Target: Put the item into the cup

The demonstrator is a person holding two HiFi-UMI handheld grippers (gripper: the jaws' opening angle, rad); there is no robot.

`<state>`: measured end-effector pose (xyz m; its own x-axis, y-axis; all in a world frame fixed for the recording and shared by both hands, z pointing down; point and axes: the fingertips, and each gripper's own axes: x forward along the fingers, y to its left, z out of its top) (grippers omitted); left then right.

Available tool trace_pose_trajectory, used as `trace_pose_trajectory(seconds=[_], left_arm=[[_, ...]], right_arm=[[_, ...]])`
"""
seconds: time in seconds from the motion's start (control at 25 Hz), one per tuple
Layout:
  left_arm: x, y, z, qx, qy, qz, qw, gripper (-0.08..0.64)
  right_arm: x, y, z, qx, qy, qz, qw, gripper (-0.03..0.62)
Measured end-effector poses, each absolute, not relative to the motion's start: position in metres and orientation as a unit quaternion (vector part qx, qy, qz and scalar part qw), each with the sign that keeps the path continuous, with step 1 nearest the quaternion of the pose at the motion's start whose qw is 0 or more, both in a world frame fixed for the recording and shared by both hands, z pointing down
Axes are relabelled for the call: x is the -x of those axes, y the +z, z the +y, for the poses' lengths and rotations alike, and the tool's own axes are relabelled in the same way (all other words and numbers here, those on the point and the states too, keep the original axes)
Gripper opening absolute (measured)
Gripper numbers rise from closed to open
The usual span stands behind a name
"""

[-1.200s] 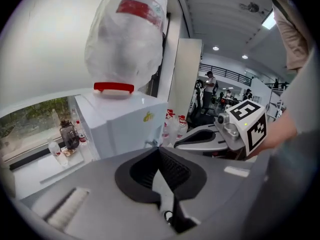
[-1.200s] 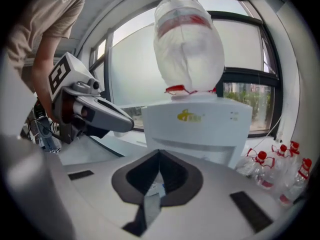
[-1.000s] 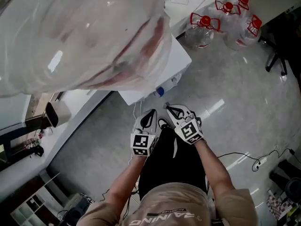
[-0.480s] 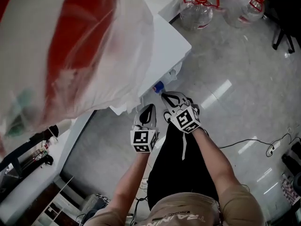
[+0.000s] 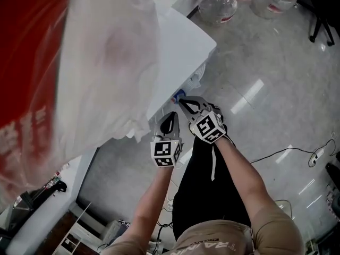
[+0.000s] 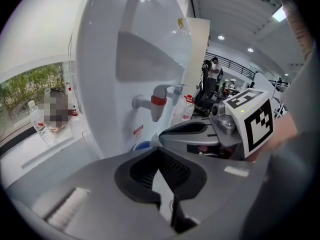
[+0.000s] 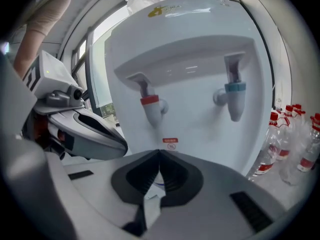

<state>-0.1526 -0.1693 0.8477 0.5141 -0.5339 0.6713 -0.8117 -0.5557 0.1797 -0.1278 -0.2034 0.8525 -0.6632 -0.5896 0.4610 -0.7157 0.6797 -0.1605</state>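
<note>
A white water dispenser (image 5: 183, 49) stands in front of me, with a red tap (image 7: 150, 104) and a blue tap (image 7: 235, 96). Below the red tap shows a blue round rim (image 5: 178, 95), seemingly a cup (image 6: 141, 146); no loose item shows. My left gripper (image 5: 171, 116) is held a little short of the dispenser front, jaws shut with nothing between them (image 6: 159, 151). Beside it, my right gripper (image 5: 181, 102) reaches nearly to the blue rim, its jaws also shut and empty (image 7: 159, 155). Each gripper shows in the other's view (image 6: 200, 134) (image 7: 85, 129).
A big clear bottle with a red label (image 5: 64, 73) sits on the dispenser and fills the head view's left. Several red-capped water jugs (image 5: 217, 1) stand on the floor behind. A cable (image 5: 297, 153) and a chair base (image 5: 324, 20) lie to the right.
Both grippers have edged closer to the dispenser front and stayed shut. The head camera has shifted, so the bottle's red label now covers more of the left.
</note>
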Motion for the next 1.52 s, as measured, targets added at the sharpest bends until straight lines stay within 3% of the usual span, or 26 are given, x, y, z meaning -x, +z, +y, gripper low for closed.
trace_pose_trajectory(seconds=[0.88, 1.52], left_arm=[[0.167, 0.852, -0.147, -0.828, 0.296, -0.402, 0.254, 0.008], [0.147, 0.732, -0.125, -0.836, 0.272, -0.414, 0.236, 0.008]], right_arm=[[0.132, 0.867, -0.206, -0.368, 0.147, -0.893, 0.213, 0.014], [0.090, 0.737, -0.134, -0.346, 0.149, -0.902, 0.210, 0.012]])
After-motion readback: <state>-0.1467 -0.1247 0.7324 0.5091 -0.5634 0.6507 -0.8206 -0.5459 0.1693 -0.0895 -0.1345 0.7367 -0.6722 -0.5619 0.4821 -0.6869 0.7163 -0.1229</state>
